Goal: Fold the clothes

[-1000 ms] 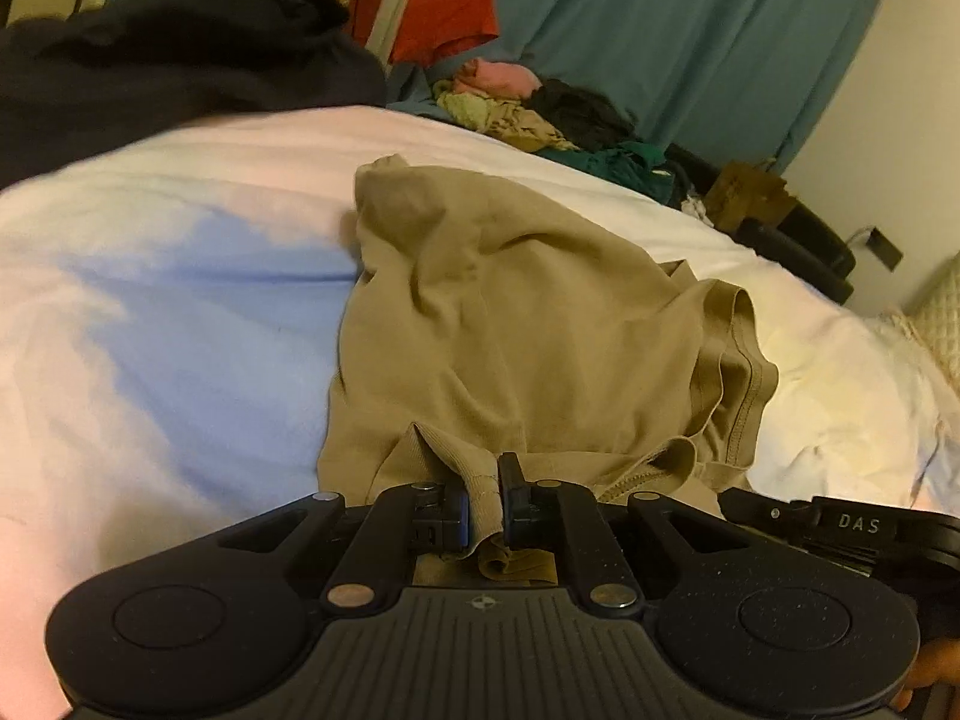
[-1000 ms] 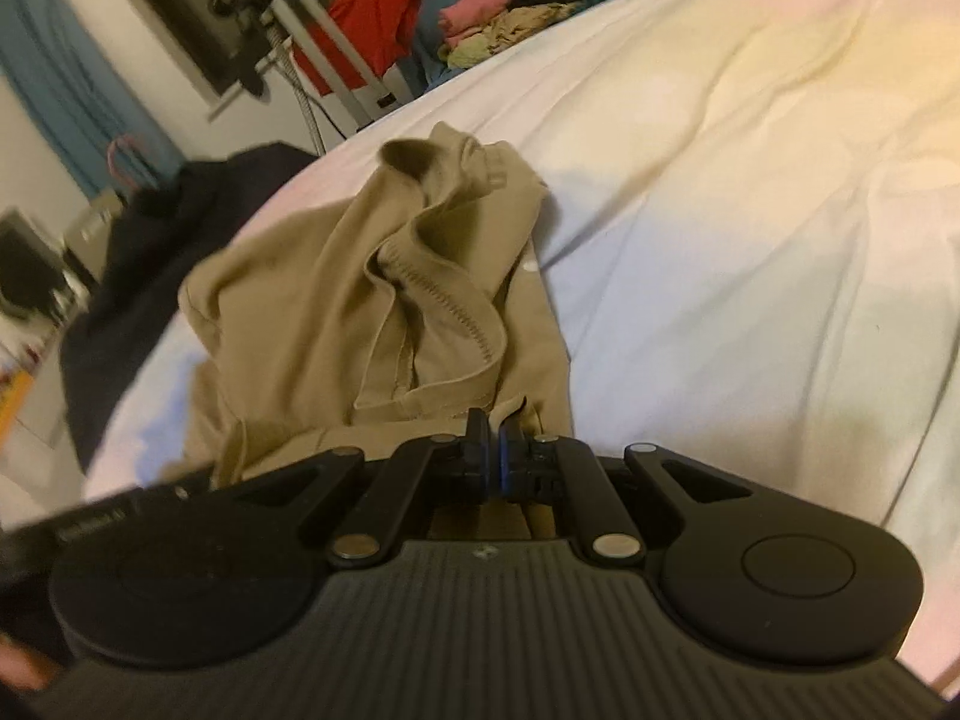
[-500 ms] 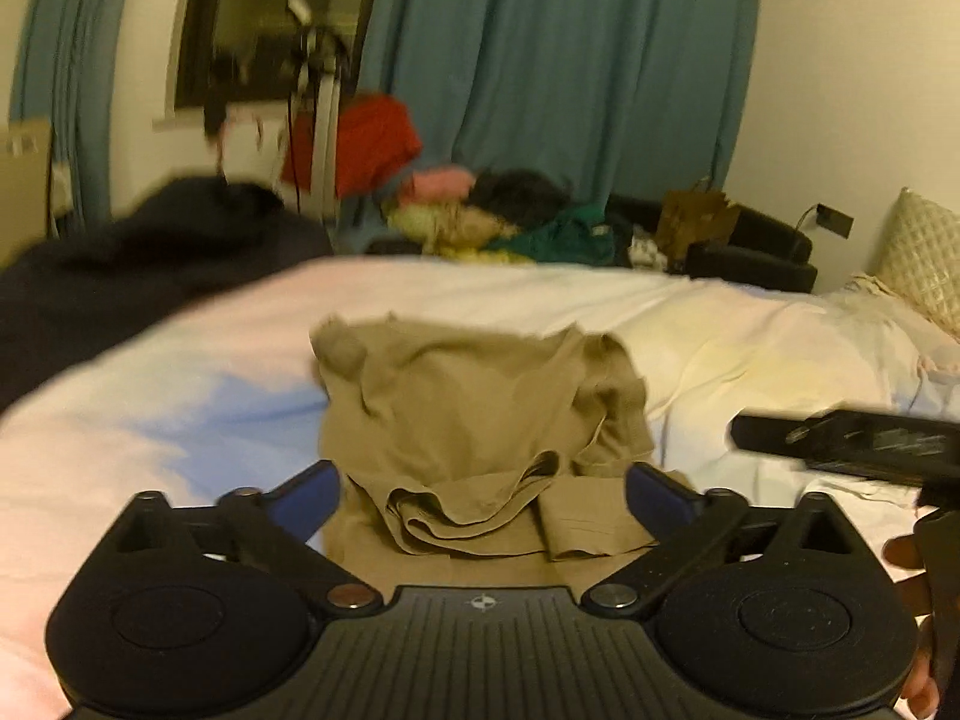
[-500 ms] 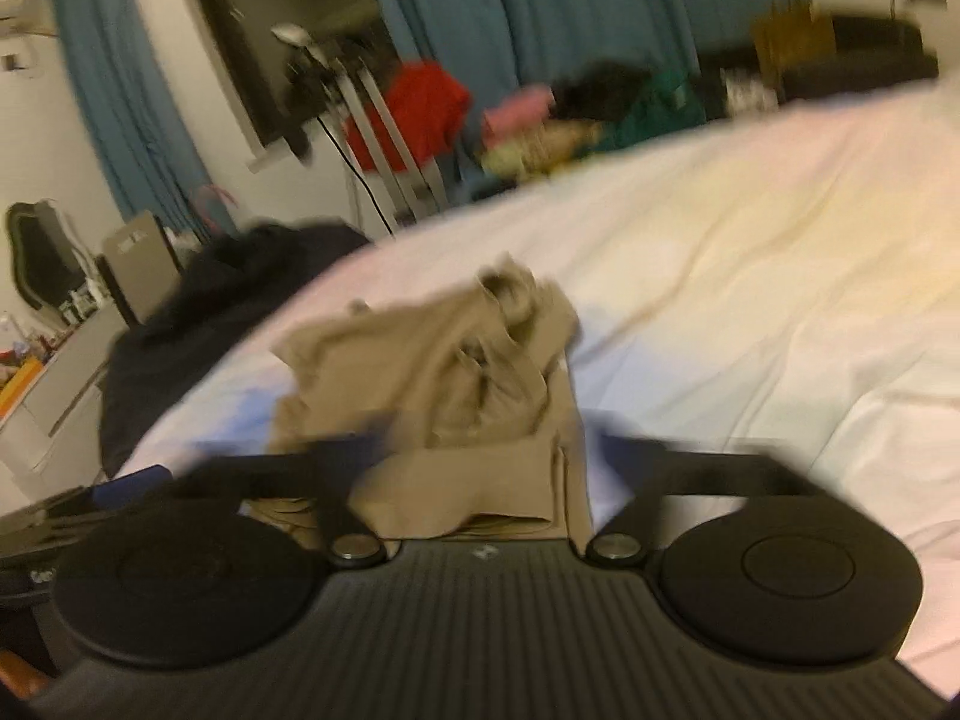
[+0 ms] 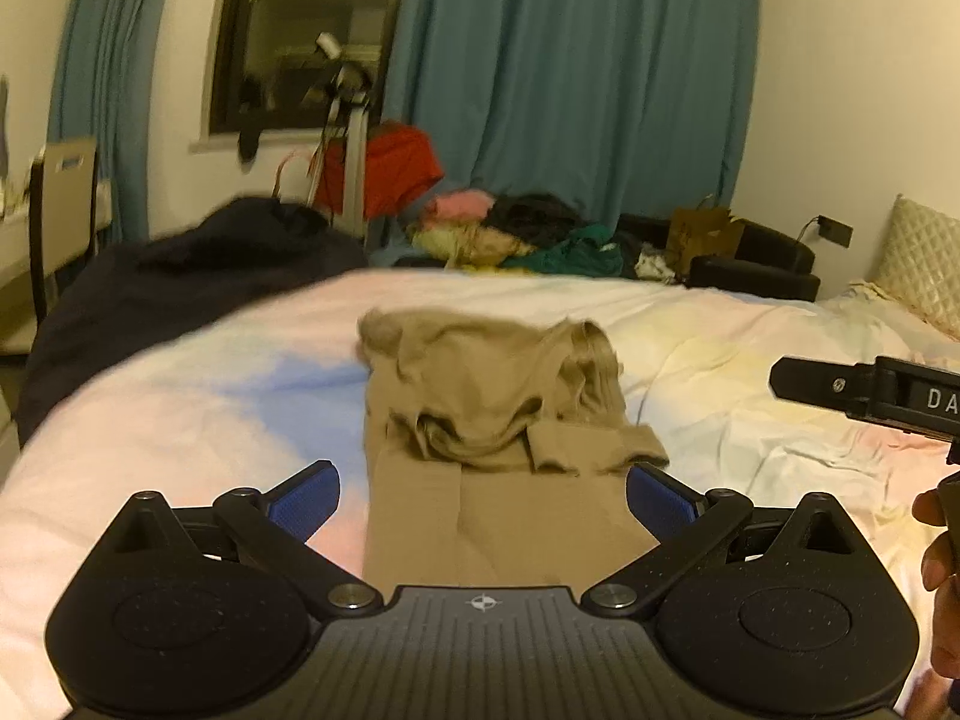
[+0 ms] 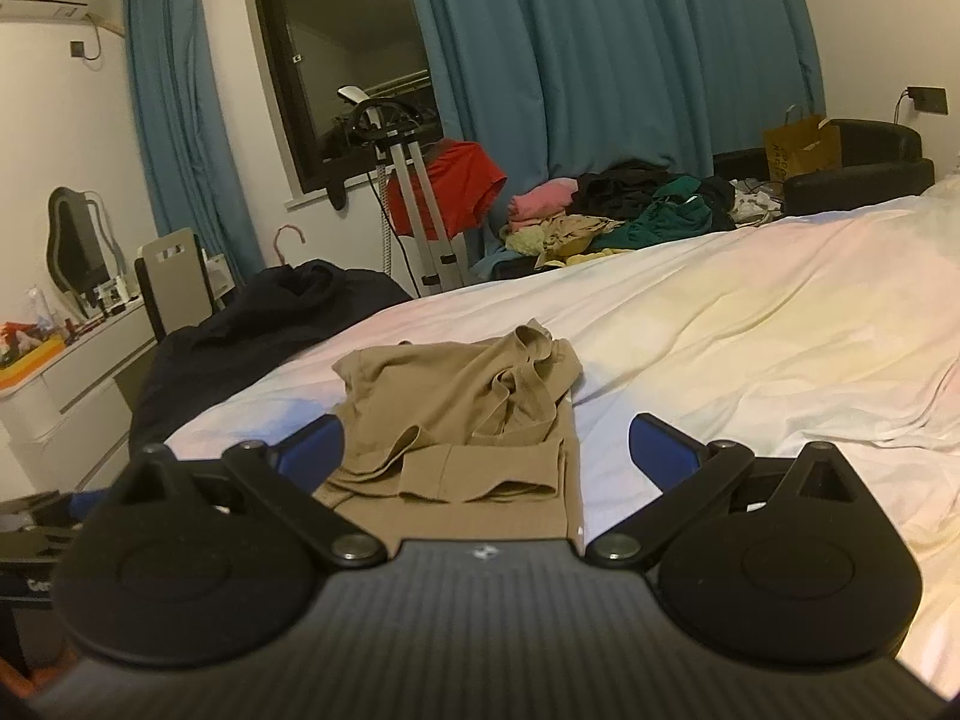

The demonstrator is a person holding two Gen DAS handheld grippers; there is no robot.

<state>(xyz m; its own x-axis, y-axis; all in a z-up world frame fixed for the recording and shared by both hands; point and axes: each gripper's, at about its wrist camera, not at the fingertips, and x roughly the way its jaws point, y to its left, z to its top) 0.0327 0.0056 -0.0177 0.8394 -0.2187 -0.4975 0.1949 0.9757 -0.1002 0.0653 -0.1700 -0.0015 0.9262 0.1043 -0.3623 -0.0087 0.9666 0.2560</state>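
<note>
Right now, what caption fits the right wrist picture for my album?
Open right gripper above a half-folded tan shirt on the pale bed sheet.

The folded garment (image 5: pixel 498 420) lies on the bed (image 5: pixel 720 360), straight ahead of both tools and touching neither. The left tool (image 5: pixel 483 492) hangs over the garment's near end, fingers spread to either side of it; the right tool (image 6: pixel 483 450) does likewise, and shows at the right edge of the left wrist view. A heap of cloth (image 6: pixel 264 324) sits on the bed's far left corner. Behind the bed stands a rack (image 6: pixel 414 204), with a pile of clothes (image 6: pixel 624 210) to its right, and curtains (image 6: pixel 600 48) hang behind them. A bench (image 6: pixel 78 378) stands left of the bed.
</note>
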